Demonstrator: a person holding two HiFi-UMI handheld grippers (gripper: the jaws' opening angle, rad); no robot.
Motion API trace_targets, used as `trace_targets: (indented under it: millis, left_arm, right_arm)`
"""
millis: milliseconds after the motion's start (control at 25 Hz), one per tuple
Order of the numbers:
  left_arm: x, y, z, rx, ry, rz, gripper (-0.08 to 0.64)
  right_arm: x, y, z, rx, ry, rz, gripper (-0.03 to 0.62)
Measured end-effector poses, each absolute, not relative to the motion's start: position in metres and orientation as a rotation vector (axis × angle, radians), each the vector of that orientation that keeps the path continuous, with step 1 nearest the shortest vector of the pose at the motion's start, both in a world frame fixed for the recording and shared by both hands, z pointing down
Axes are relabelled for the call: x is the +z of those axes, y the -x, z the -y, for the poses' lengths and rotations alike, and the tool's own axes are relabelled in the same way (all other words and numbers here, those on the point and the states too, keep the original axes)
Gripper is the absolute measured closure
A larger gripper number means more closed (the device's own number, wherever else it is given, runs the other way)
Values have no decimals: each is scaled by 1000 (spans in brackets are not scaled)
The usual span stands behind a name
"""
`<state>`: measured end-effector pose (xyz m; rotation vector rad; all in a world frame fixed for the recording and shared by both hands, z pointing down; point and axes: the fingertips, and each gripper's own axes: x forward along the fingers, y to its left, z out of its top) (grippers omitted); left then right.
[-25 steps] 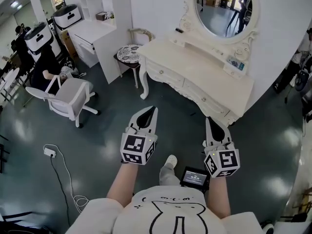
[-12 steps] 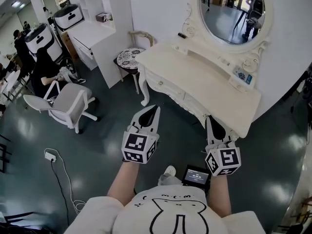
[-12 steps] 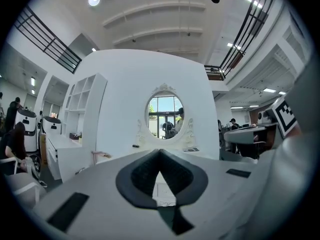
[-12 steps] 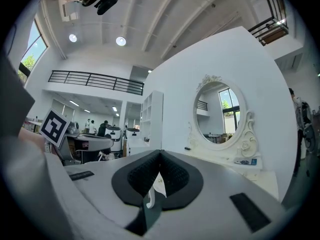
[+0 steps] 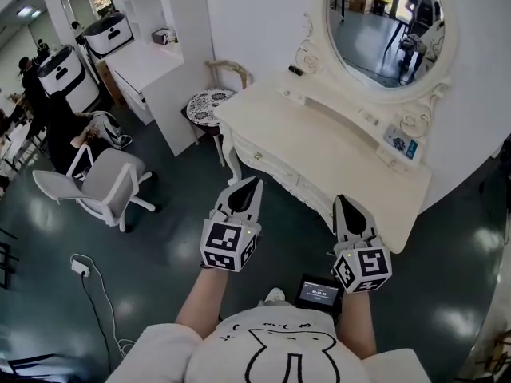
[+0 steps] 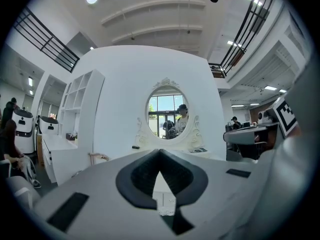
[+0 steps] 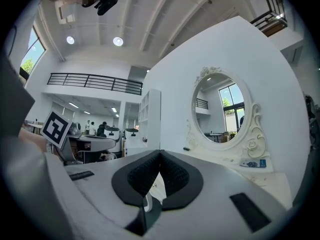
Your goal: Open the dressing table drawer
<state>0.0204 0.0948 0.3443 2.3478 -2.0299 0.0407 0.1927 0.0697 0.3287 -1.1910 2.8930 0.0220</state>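
**Counter drawing nearer, both hand-held grippers closed and empty**

The cream counter [image 5: 351,146] is sitting closer in the head view than a second ago, and its front edge is now lying just beyond the two tips. The left hand-held gripper [image 5: 253,182] and the right hand-held gripper [image 5: 339,200] are pointing at it side by side. Each has its jaws pressed together with nothing between them.

The drawer [image 5: 259,157] is sitting in the counter's front, just ahead of the left tip and flush with its neighbour. What it is holding cannot be seen.

The head view is showing the drawer fronts and their knobs, which the gripper views are hiding behind their own jaws. Those views are showing instead the oval mirror [image 6: 167,111] upright, the ceiling [image 6: 150,19] and a railed balcony [image 7: 95,81].

A patterned stool [image 5: 209,100] is standing at the counter's left end, and a grey swivel chair [image 5: 104,183] is standing well apart. Dark floor [image 5: 184,174] is showing between the left tip and the drawer.
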Motion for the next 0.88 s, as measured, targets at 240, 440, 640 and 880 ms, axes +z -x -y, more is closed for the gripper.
trace_targets:
  millis: [240,440,640,880]
  left_arm:
    - [350,-17,-71,54,-2335,2026,555]
    - [348,-9,-61,40,-2327,2035,555]
    - [348,-6,-43,25,-2332,2030,555]
    - [348,-3,-13,25,-2383,1982,555]
  right_arm:
    - [334,-187,-46,5,1187,-2901,581]
    - [336,-182,-33,3,1186,-2904,581]
    - [338,-183,-20,3,1210,-2897,581]
    - [336,-180,2,6,1270,-2867,581]
